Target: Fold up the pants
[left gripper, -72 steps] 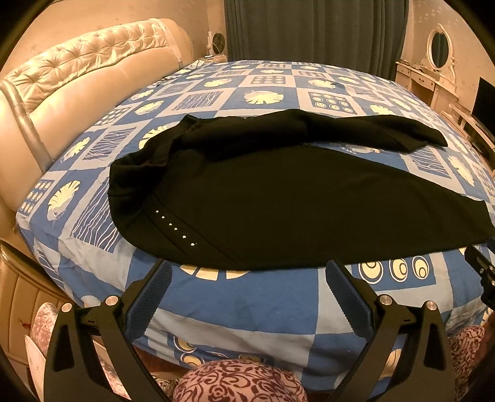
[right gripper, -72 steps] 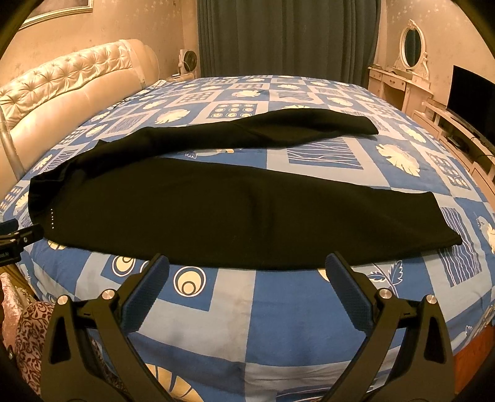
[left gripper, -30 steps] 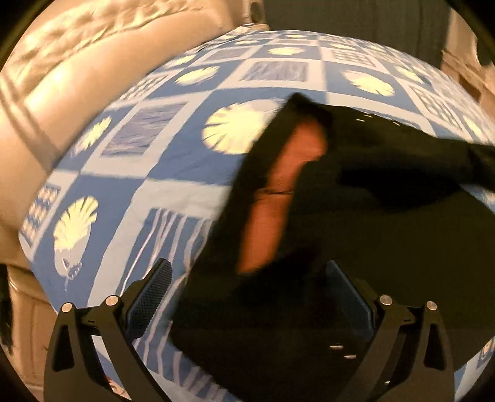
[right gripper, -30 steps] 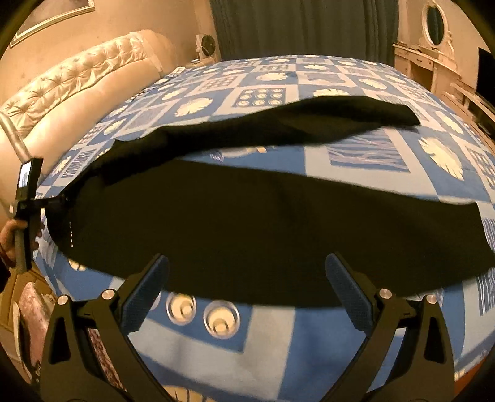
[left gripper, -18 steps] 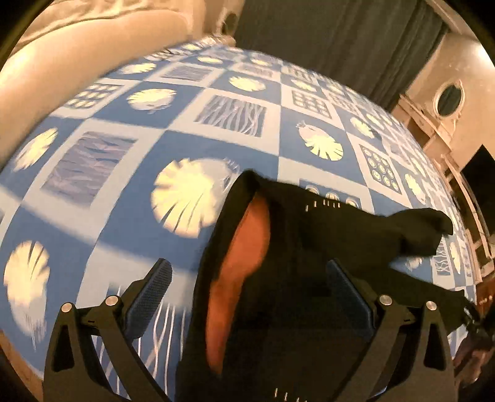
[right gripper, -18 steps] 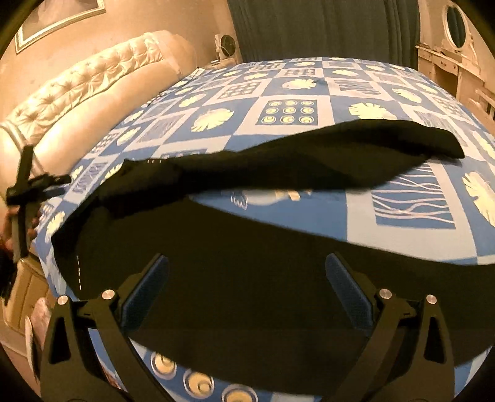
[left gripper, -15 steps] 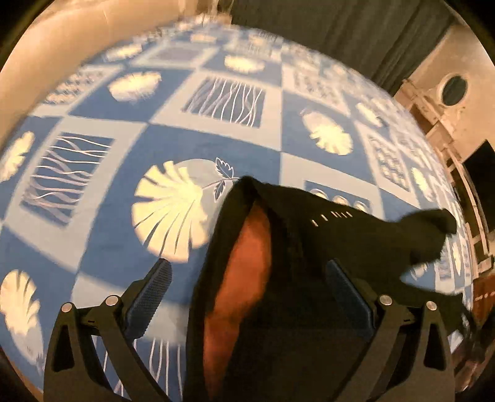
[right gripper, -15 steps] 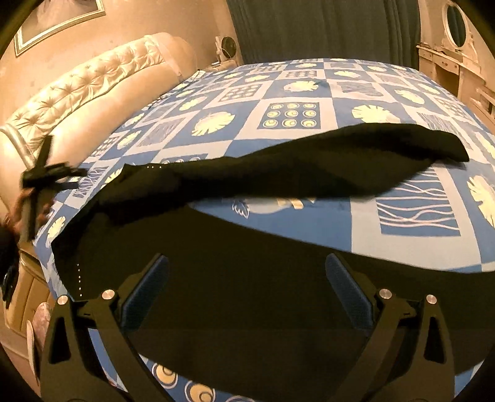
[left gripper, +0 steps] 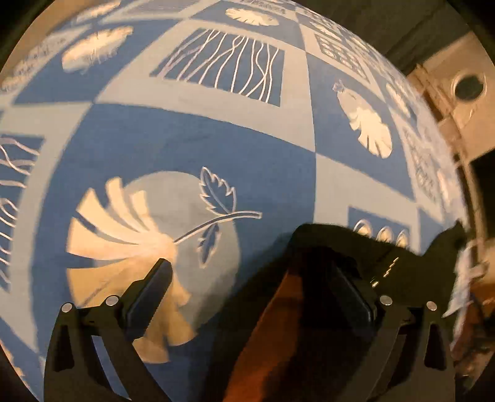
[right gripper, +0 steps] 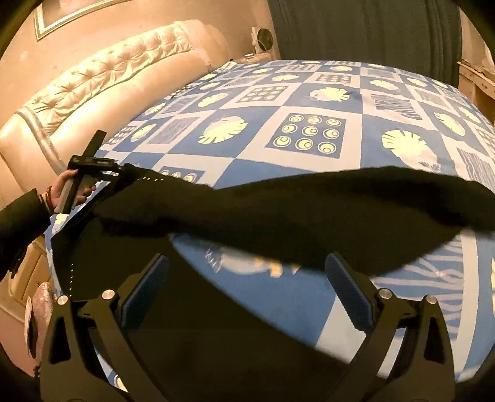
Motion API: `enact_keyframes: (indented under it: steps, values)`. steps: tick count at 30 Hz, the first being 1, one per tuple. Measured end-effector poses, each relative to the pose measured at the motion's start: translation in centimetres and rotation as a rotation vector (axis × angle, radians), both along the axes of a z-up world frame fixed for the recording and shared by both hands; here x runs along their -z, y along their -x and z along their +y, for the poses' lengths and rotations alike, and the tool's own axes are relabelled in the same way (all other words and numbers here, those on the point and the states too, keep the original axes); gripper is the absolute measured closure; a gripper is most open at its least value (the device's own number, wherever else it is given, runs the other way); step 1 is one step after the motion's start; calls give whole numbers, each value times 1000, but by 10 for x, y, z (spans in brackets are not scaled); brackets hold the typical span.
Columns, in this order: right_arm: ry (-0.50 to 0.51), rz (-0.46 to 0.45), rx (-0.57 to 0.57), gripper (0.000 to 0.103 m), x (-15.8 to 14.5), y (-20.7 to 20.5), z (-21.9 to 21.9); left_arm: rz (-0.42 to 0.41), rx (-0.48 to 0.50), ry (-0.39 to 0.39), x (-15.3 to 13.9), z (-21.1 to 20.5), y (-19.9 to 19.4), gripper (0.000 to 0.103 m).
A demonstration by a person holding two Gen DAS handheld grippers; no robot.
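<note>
Black pants [right gripper: 309,210] lie spread on the blue and white patterned bed [right gripper: 312,92], the far leg stretched across the middle and the near leg [right gripper: 216,346] under my right gripper. My right gripper [right gripper: 247,269] hovers open over the near leg, its fingertips just short of the far leg. In the left wrist view my left gripper [left gripper: 253,278] is open, with the waistband corner [left gripper: 312,244] between its fingers close to the right pad; an orange-lit lining shows inside. The right wrist view shows the left gripper [right gripper: 102,167] held by a hand [right gripper: 66,188] at the waistband end.
A cream tufted headboard [right gripper: 102,80] runs along the bed's left side. Dark curtains [right gripper: 371,27] hang behind the bed and a wooden dresser [right gripper: 476,83] stands at the right. A small round object [right gripper: 263,38] sits on the nightstand. Bare sheet [left gripper: 185,139] lies beyond the waistband.
Both grippers have moved forward over the bed. The left one has reached the far corner of the waistband. The right one has gone over the near leg up to the far leg.
</note>
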State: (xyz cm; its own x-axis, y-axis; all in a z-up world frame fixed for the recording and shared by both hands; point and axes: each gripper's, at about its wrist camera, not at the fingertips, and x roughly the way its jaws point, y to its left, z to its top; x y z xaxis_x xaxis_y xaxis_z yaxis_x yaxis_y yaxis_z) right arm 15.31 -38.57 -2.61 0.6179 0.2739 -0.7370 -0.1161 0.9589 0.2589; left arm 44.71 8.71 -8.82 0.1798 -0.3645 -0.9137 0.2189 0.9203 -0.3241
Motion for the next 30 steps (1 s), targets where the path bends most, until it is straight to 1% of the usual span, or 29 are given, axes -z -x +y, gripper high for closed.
enact_keyframes:
  steps: [1,3,5,6,7,10,11,13,15,16,18,19,21,23,26,27,28,30]
  values:
    - [-5,5,-8,2,2,-5,-3,4,-3,-6,3,-2,-1,4]
    - [22,21,-12,2,6,-19,-7,-7,10,-26,3,-6,0,4]
    - [85,33,-16,2,11,-29,-6,-24,25,-48,1,-14,2,4]
    - [114,39,-26,2,13,-33,-4,-27,28,-40,0,-17,3,4]
    - [148,44,-45,2,16,-38,0,-30,29,-32,0,-18,3,4]
    - [223,60,-123,2,24,-52,9,-29,-1,-58,5,-21,1,4]
    - [244,60,-144,2,25,-57,11,-34,-6,-74,6,-25,1,5]
    - [268,63,-198,2,27,-67,13,-54,-10,-135,7,-33,2,5]
    - [301,70,-214,2,31,-76,12,-93,4,-205,6,-41,6,10]
    - [312,83,-217,2,34,-81,10,-112,16,-227,6,-46,8,18]
    - [299,112,-215,2,41,-90,7,-127,22,-231,4,-50,10,23]
    - [280,126,-220,2,45,-93,5,-115,14,-218,4,-49,10,26]
    - [241,142,-245,2,52,-98,2,-89,12,-195,4,-47,8,26]
    - [230,135,-260,2,54,-97,3,-72,31,-181,2,-45,6,26]
    - [178,141,-284,4,60,-99,3,-32,8,-120,-1,-33,4,25]
    - [165,152,-294,17,63,-100,4,-20,2,-93,-2,-30,3,25]
    - [163,162,-303,40,65,-100,6,-6,-5,-69,-3,-27,2,24]
    - [145,182,-326,55,68,-100,10,18,-15,-45,-2,-22,-2,21]
